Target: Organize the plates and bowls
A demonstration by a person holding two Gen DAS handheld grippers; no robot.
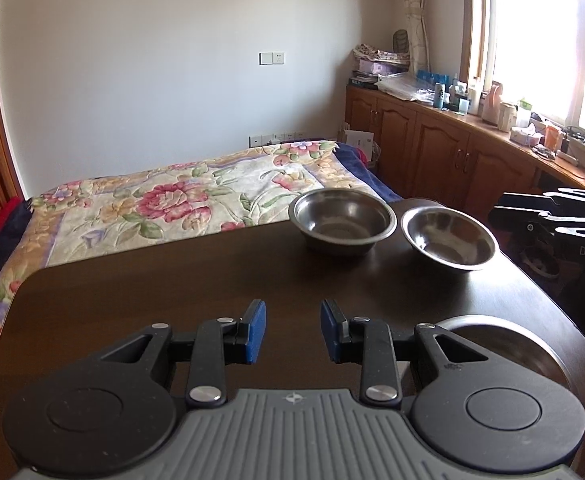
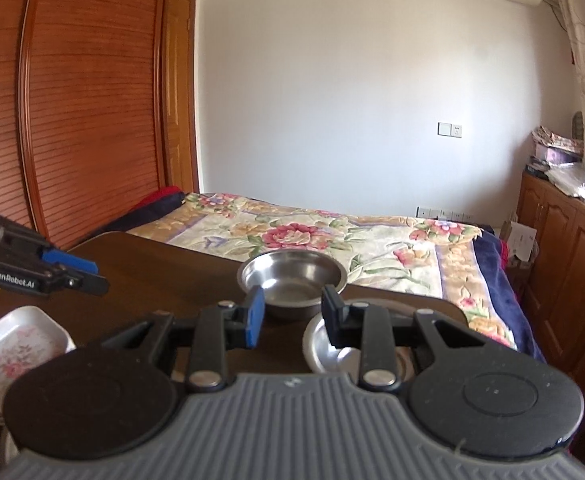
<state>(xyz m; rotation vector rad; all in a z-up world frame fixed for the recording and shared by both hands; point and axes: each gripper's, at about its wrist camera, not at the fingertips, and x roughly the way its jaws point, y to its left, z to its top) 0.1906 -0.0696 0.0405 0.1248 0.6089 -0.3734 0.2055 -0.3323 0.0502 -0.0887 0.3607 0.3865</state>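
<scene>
Both steel bowls (image 1: 342, 220) (image 1: 448, 238) are seen at one o'clock on the worktop (image 1: 172, 280) from the left gripper (image 1: 292, 334), held wide and empty. Only the right gripper (image 2: 291, 316), likewise wide, shows a floral dish (image 2: 16, 344) at eight o'clock.

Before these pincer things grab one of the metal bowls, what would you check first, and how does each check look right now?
1. Left gripper open and empty: ok.
2. Right gripper open and empty: ok.
3. Both steel bowls upright: far bowl ok; near bowl looks tilted, not ok.
4. Bowls empty inside: ok.
5. Bowls apart, rims not touching: cannot tell.
6. Floral white dish out of the right gripper's way: ok.
</scene>
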